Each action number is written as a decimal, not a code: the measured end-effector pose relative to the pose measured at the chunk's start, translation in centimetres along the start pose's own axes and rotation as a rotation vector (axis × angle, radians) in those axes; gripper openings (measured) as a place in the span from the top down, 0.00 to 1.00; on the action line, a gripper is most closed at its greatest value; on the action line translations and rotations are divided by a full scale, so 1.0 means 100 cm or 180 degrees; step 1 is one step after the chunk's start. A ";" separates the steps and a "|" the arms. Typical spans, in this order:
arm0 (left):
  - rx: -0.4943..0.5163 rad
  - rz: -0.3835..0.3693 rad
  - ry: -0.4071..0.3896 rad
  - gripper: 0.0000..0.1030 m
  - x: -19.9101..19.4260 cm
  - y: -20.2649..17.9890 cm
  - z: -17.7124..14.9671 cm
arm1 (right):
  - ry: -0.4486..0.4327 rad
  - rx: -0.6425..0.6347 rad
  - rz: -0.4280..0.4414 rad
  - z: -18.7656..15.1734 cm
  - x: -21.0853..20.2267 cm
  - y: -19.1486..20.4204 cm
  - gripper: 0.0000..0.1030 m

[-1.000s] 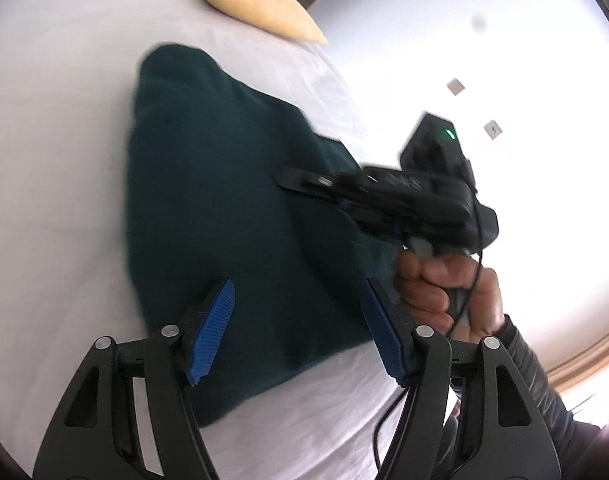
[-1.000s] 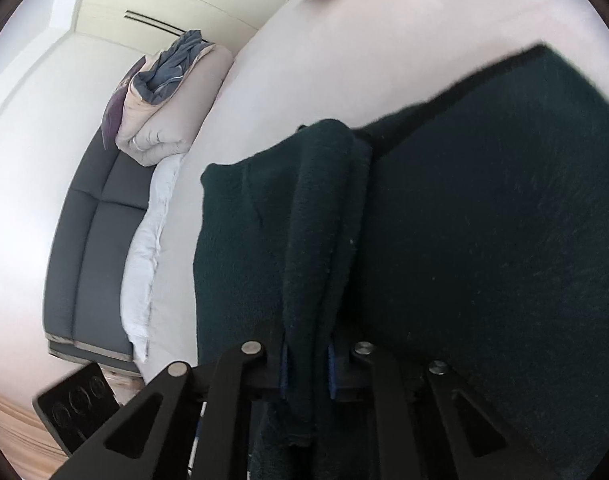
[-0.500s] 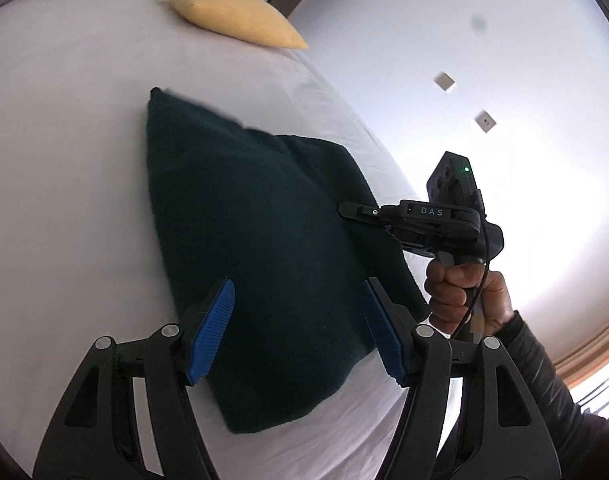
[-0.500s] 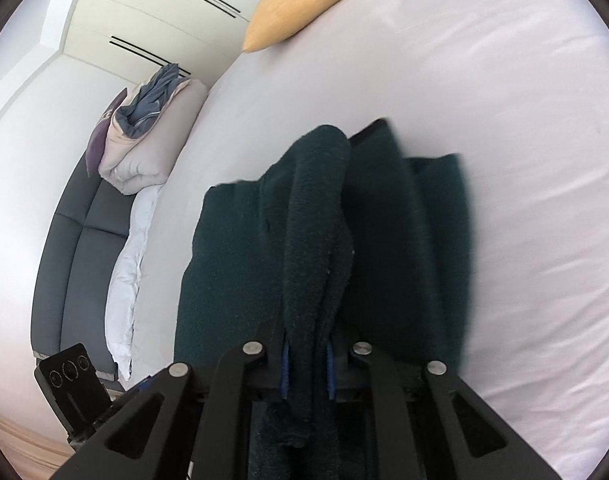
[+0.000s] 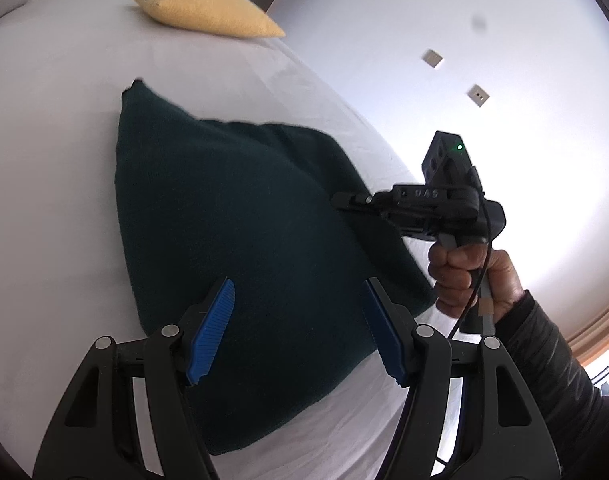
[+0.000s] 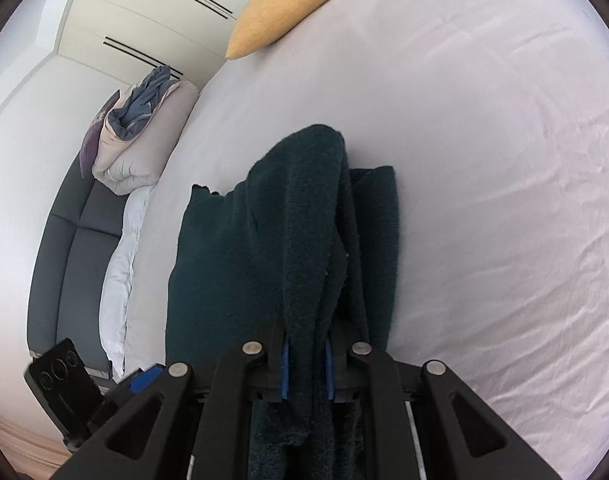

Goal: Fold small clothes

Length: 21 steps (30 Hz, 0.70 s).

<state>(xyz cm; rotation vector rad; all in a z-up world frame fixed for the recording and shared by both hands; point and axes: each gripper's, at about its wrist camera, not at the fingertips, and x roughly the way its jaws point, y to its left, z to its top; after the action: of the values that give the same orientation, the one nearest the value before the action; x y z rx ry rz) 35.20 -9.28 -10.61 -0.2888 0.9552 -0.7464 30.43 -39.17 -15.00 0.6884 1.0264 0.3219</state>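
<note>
Right gripper (image 6: 304, 364) clenched on dark green garment (image 5: 244, 240), pads mostly hidden; left gripper (image 5: 296, 328) released; garment farther away than before.

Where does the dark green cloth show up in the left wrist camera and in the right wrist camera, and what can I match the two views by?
Left wrist view: the dark green cloth fills the centre, lying on the white bed, its right edge at the right gripper.
Right wrist view: it runs from bottom centre up to mid-frame, a bunched fold pinched between the jaws.
Shared landmark: the yellow pillow at the top.
</note>
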 end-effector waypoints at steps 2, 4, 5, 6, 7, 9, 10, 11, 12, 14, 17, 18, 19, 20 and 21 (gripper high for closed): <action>0.0031 0.0003 -0.0009 0.38 0.001 -0.001 -0.002 | -0.0016 0.0055 0.0047 0.001 0.000 -0.004 0.87; 0.0111 0.0058 -0.0007 0.38 0.003 -0.004 -0.004 | -0.0047 0.0083 0.0075 0.000 0.000 -0.007 0.87; 0.0143 0.0101 0.0012 0.38 0.005 -0.004 -0.005 | -0.0048 0.0101 0.0099 -0.001 0.001 -0.008 0.87; 0.0148 0.0120 0.0055 0.35 0.009 -0.004 -0.006 | -0.0043 0.0118 0.0114 -0.002 0.002 -0.009 0.87; 0.0135 0.0116 0.0129 0.35 0.014 -0.003 -0.007 | -0.0053 0.0151 0.0136 -0.005 0.000 -0.009 0.85; 0.0135 0.0121 0.0171 0.34 0.019 -0.004 -0.009 | -0.0100 0.0212 0.0115 -0.012 -0.009 -0.009 0.77; 0.0146 0.0116 0.0167 0.34 0.018 -0.004 -0.010 | -0.0138 0.0230 0.0070 -0.020 -0.016 -0.005 0.71; 0.0152 0.0112 0.0163 0.33 0.019 -0.004 -0.010 | -0.0163 0.0207 0.0031 -0.027 -0.021 0.001 0.63; 0.0143 0.0111 0.0160 0.33 0.019 -0.005 -0.011 | -0.0167 0.0136 -0.0004 -0.036 -0.024 0.010 0.58; 0.0117 0.0111 0.0157 0.33 0.020 -0.005 -0.010 | -0.0097 -0.0123 -0.0141 -0.057 -0.027 0.031 0.52; 0.0104 0.0134 0.0158 0.33 0.020 -0.007 -0.010 | 0.0020 -0.0291 -0.0255 -0.077 -0.024 0.041 0.67; 0.0110 0.0137 0.0168 0.33 0.021 -0.008 -0.010 | 0.0011 -0.0287 -0.0330 -0.078 -0.024 0.037 0.79; 0.0111 0.0137 0.0181 0.33 0.021 -0.009 -0.011 | -0.0002 -0.0169 -0.0335 -0.077 -0.026 0.026 0.89; 0.0109 0.0140 0.0191 0.33 0.022 -0.009 -0.011 | -0.0021 -0.0019 -0.0202 -0.075 -0.028 0.017 0.90; 0.0106 0.0137 0.0201 0.33 0.023 -0.010 -0.011 | -0.0049 0.0100 -0.0093 -0.075 -0.030 0.009 0.91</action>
<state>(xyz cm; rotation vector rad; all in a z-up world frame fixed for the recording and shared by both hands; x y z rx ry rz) 34.63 -11.48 -12.17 -0.2160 1.0047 -0.7348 22.52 -37.41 -14.86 0.7025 1.0277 0.2751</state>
